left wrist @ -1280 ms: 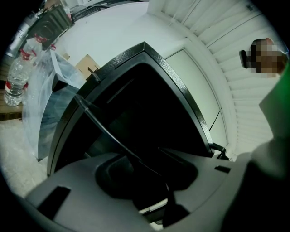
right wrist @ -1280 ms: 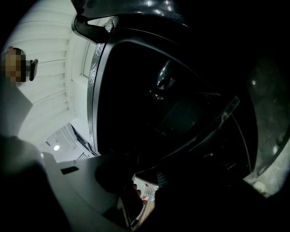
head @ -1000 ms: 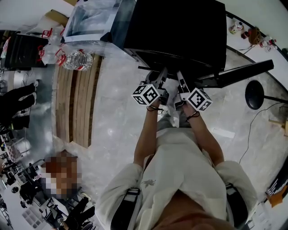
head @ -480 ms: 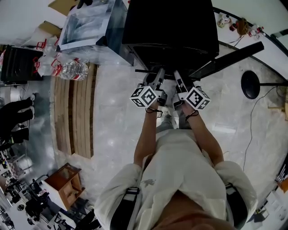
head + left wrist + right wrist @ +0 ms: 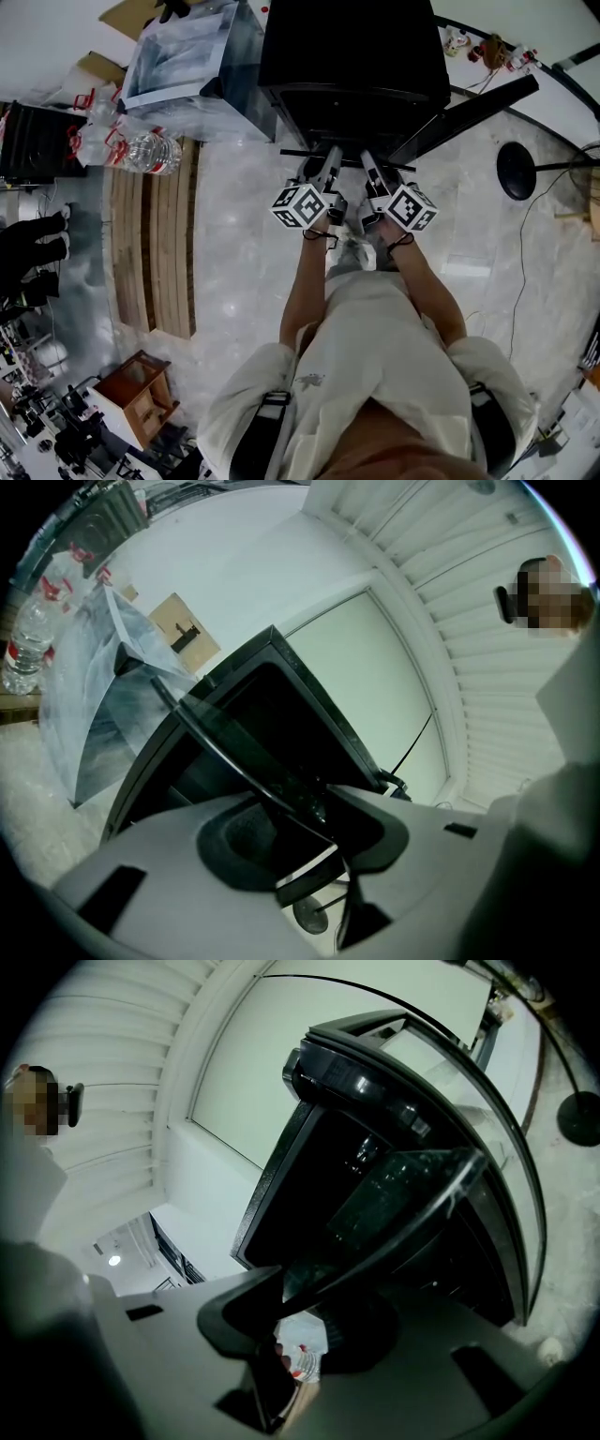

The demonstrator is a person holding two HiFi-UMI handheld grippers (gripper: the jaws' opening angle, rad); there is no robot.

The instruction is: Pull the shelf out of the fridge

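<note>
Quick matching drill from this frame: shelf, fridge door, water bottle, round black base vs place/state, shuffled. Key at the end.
1 shelf
2 fridge door
3 water bottle
4 round black base

a on the floor, far right
b clear, on the floor left of the fridge
c clamped in the left tongs and right tongs
d swung open

Pairs: 1-c, 2-d, 3-b, 4-a
</note>
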